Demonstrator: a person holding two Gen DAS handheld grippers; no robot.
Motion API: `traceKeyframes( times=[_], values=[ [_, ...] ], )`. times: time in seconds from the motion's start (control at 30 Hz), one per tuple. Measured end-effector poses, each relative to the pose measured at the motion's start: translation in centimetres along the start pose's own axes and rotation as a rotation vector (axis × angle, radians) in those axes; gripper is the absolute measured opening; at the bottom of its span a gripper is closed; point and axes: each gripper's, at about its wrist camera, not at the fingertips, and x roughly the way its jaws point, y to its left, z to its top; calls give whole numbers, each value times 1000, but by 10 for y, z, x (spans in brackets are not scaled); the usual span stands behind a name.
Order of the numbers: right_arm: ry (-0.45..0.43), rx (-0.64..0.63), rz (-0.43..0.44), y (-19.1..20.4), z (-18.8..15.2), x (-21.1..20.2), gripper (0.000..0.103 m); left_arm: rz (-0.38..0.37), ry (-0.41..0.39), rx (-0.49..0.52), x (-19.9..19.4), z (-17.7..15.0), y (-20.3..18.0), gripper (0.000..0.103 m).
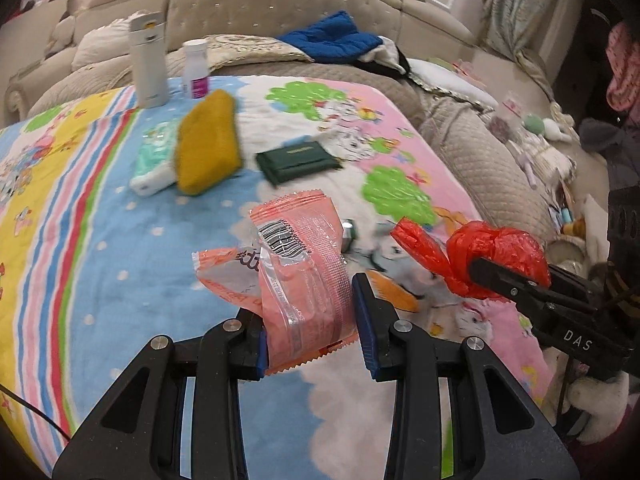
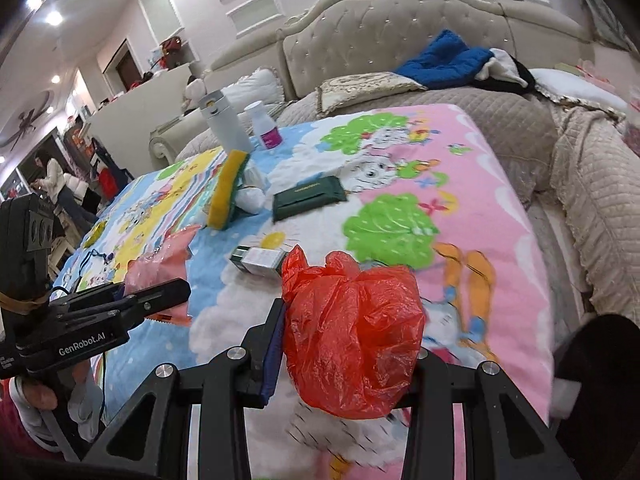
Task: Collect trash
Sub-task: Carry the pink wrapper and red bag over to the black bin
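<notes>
Bedding came first in size: a quilted beige bed [image 2: 520,136] with a tufted headboard [image 2: 392,28], overlaid by a cartoon-printed blanket [image 1: 120,248] in pink, blue and yellow. At the head of the bed lay a blue garment [image 1: 332,38] beside an embroidered cushion [image 2: 368,86]. On the blanket's far part stood a white flask [image 1: 148,66] and a small white bottle [image 1: 195,68] with a magenta label; nearer lay a mustard pouch [image 1: 208,148] resting partly over a mint tissue pack [image 1: 154,158], a dark green wallet [image 1: 298,162], and a small silver-and-green box [image 2: 260,260].

Left gripper [image 1: 312,336], raised above the blanket, pinched a torn pink wrapper [image 1: 304,276] bearing a barcode; its blue pads flanked the wrapper, the jaws narrowly spread by its width. Right gripper [image 2: 344,344], alongside and likewise above the blanket, was clamped on a crumpled red plastic bag [image 2: 352,332], which bulged above the nearly closed jaws. Both pieces of trash were therefore off the blanket, one in each gripper.
</notes>
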Motion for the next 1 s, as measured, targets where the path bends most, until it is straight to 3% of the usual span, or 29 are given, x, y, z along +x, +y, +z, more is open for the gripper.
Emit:
traceKeyframes(
  times=[1.0],
  values=[
    [-52,277,-208,-147,-72,-95,37,-194,87,273,49,-13,-182,33]
  ],
)
